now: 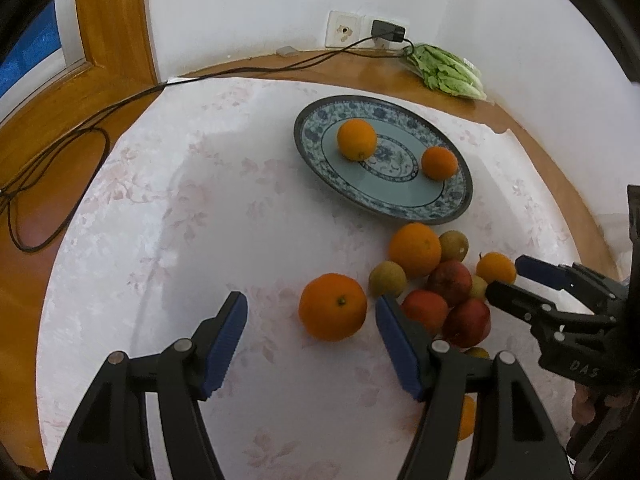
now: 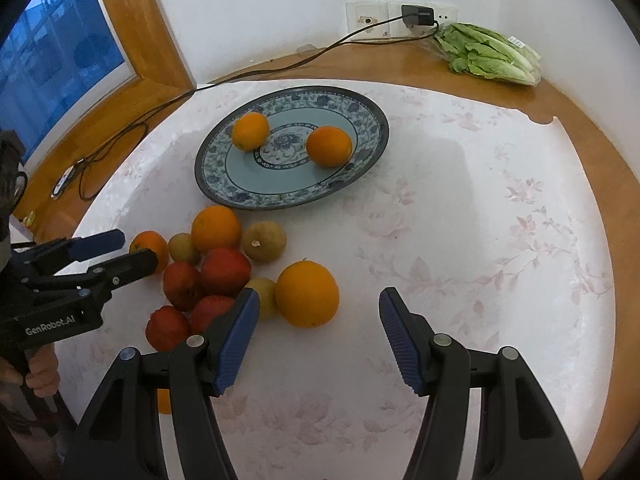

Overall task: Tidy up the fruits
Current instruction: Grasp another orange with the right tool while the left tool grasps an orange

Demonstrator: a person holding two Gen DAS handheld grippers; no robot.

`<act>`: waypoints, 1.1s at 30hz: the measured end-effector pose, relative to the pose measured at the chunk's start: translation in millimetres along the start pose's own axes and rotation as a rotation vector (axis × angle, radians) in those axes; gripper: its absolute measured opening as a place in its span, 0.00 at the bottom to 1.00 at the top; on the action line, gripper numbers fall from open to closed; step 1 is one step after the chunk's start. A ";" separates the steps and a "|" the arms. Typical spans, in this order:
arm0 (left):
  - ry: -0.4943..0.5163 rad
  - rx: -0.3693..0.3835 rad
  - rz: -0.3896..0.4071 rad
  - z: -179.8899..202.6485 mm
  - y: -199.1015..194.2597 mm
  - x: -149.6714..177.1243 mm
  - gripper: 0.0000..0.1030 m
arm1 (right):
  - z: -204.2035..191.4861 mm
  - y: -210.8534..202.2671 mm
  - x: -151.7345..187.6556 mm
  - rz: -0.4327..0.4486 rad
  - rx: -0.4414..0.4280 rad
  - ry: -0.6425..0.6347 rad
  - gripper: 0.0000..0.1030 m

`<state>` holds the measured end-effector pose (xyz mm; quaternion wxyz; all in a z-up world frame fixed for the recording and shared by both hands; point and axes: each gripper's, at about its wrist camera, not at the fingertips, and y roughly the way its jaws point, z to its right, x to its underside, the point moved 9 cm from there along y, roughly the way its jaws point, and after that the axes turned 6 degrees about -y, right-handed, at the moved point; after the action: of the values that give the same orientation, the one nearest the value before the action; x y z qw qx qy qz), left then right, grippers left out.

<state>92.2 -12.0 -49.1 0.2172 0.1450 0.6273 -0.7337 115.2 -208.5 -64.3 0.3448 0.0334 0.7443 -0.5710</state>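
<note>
Here the left claw stands wide open above the counter, holding nothing; a large orange lies on the white floral cloth between its blue pads, close to the pad at 3 o'clock and well apart from the one at 9 o'clock. Just past that 3 o'clock pad sits a loose pile of fruit: red apples, a second large orange, greenish-brown round fruits and a small orange, most of them touching.

The right claw is likewise spread wide and empty, low over the cloth. In its own view an orange lies just inside its 9 o'clock pad, with the apples and the rest of the pile further out toward 9 and 10 o'clock. In the left wrist view this claw reaches in from 3 o'clock, its tips beside the small orange.

Toward 12 o'clock from the pile rests a blue-and-white patterned oval plate carrying two oranges, set apart on either side of its centre medallion. Beyond the plate, at the wooden back edge by the wall, lies a bagged head of lettuce, and a black charger sits in the wall socket, its cable trailing off toward 9 o'clock
</note>
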 end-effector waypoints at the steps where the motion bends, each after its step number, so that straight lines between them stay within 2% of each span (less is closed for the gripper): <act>1: -0.002 0.001 -0.002 -0.2 1.5 0.7 0.68 | 0.3 -0.1 0.1 0.002 -0.002 0.001 0.62; 6: -0.007 0.003 -0.007 -0.4 6.9 3.9 0.68 | 1.5 1.1 0.5 0.010 -0.033 0.031 0.60; 9: -0.003 0.001 -0.003 -0.5 8.2 5.1 0.67 | 1.9 0.1 1.2 0.015 -0.056 0.050 0.52; 11: 0.000 0.006 0.001 0.3 8.1 5.5 0.63 | 1.9 -1.4 1.2 0.020 -0.063 0.061 0.45; 13: 0.001 0.012 0.005 1.2 8.1 5.3 0.58 | 1.3 -2.1 1.4 0.022 -0.062 0.060 0.43; 21: 0.012 0.060 0.005 9.9 7.3 6.9 0.37 | -6.8 -3.0 1.6 0.028 -0.058 0.018 0.41; 25: 0.016 0.059 0.009 10.0 7.1 6.8 0.37 | -8.4 -3.4 -0.4 0.036 -0.054 0.003 0.38; 27: 0.015 0.059 0.009 10.1 7.1 7.0 0.36 | -5.9 -3.7 -1.1 0.041 -0.048 0.006 0.33; 33: 0.014 0.059 0.011 10.4 6.2 6.7 0.36 | -4.5 -4.2 -1.3 0.046 -0.054 0.005 0.32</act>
<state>90.2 -23.9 -56.0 0.2126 0.1600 0.6060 -0.7496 112.1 -205.6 -59.6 0.3569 0.0427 0.7591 -0.5427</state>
